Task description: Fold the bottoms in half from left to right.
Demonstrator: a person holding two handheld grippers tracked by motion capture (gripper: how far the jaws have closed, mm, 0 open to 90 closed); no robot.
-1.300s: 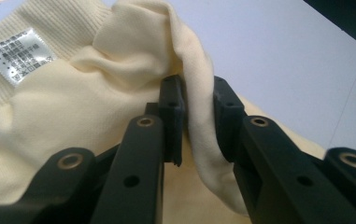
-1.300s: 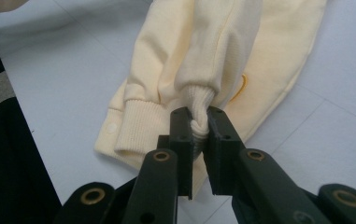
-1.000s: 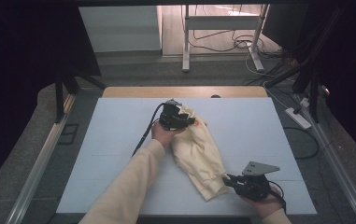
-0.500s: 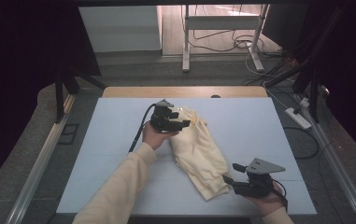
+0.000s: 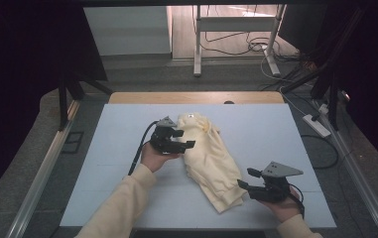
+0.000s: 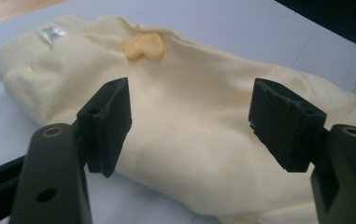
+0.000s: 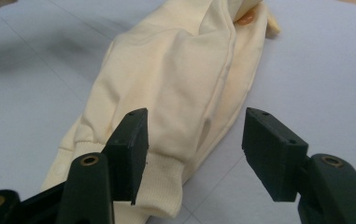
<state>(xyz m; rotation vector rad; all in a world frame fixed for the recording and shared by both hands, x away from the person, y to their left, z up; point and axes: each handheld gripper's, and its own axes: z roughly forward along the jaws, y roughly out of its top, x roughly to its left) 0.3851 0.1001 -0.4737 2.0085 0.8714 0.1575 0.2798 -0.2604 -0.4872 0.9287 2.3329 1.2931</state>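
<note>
Matte blue table (image 5: 127,148) — soft, folded cream sweatshirt (image 5: 211,158).

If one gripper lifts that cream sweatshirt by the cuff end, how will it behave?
Probably floppy: the folded sweatshirt lies in soft creases, so it would likely sag and unfold. It looks light but thick. The ribbed cuff should give decent grip; pushed, it would likely bunch on the table.

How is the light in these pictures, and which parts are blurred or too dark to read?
High view: table evenly lit, surroundings nearly black, floor behind overexposed. Left gripper view: garment soft, slightly blurred, label unreadable. Right gripper view: ribbed cuff fairly sharp, far end of the garment out of focus.
</note>
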